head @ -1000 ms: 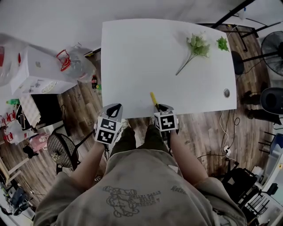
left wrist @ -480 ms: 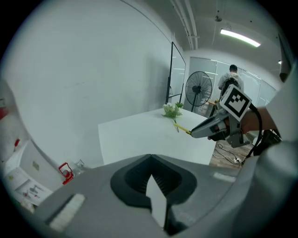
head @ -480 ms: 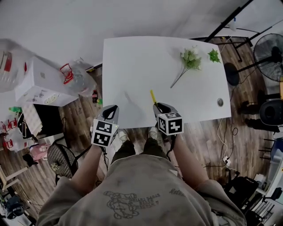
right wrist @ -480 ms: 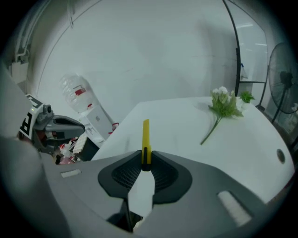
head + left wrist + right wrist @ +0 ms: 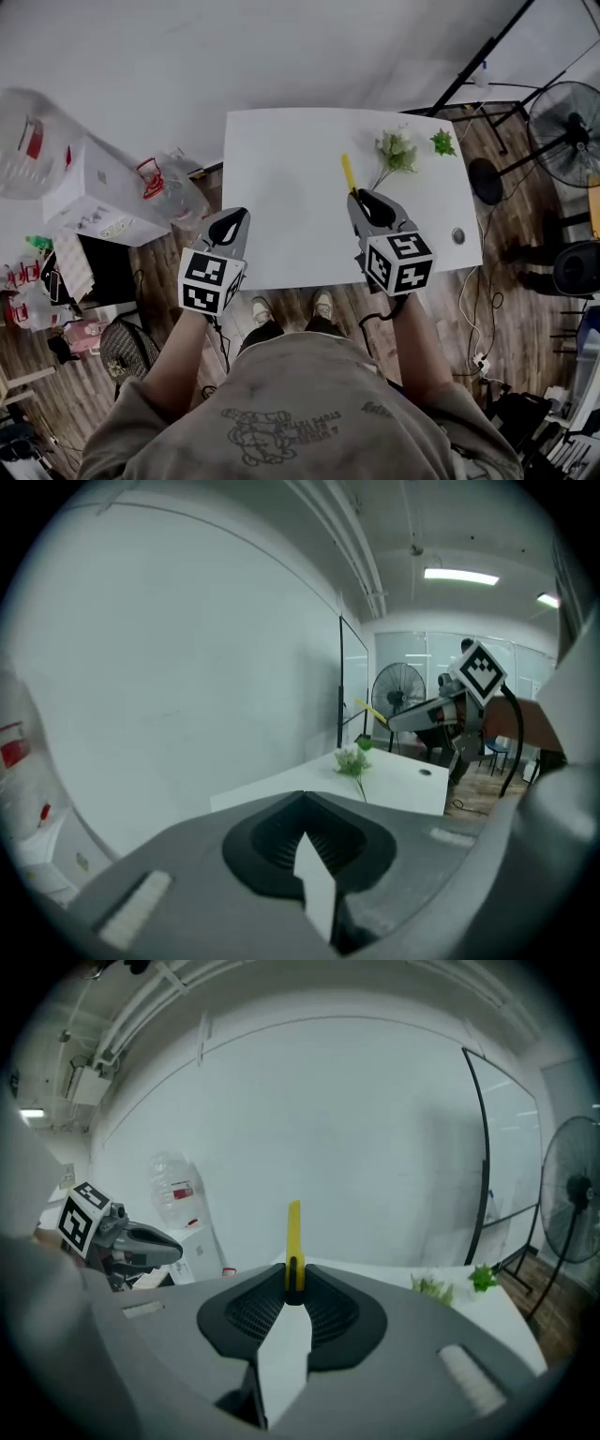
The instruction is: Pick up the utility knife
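Head view: my right hand-held gripper (image 5: pixel 362 199) is clamped on the slim yellow utility knife (image 5: pixel 348 173). The knife's free end sticks out ahead of the jaws over the rectangular white worktop (image 5: pixel 281 169). My left hand-held gripper (image 5: pixel 232 228) hangs at the worktop's near-left edge, well apart from the knife. An artificial flower sprig with pale blooms (image 5: pixel 394 150) and a small green leafy sprig (image 5: pixel 441 142) lie toward the far right corner. I judge the safe path for the knife is one on my side of them.

Left gripper view: the left hand-held gripper (image 5: pixel 302 799) has its jaws together with nothing between them, so it has no part in this step. Across the worktop (image 5: pixel 398 785) I see the right hand-held gripper (image 5: pixel 417 716) carrying the utility knife (image 5: pixel 371 710) in the air, clear above the surface. I reckon the pick-up is practically done.

Right gripper view: the pads of the right hand-held gripper (image 5: pixel 293 1290) pinch the utility knife (image 5: pixel 293 1237) near one end, roughly centred, and most of its length stands out beyond the tips. That is a short hold on a long, thin thing, so I judge it could pivot if I swing it. To finish well I would hold the squeeze constant, move slowly with a level wrist, and point the free end away from the left hand-held gripper (image 5: pixel 141 1241) at the picture's left.
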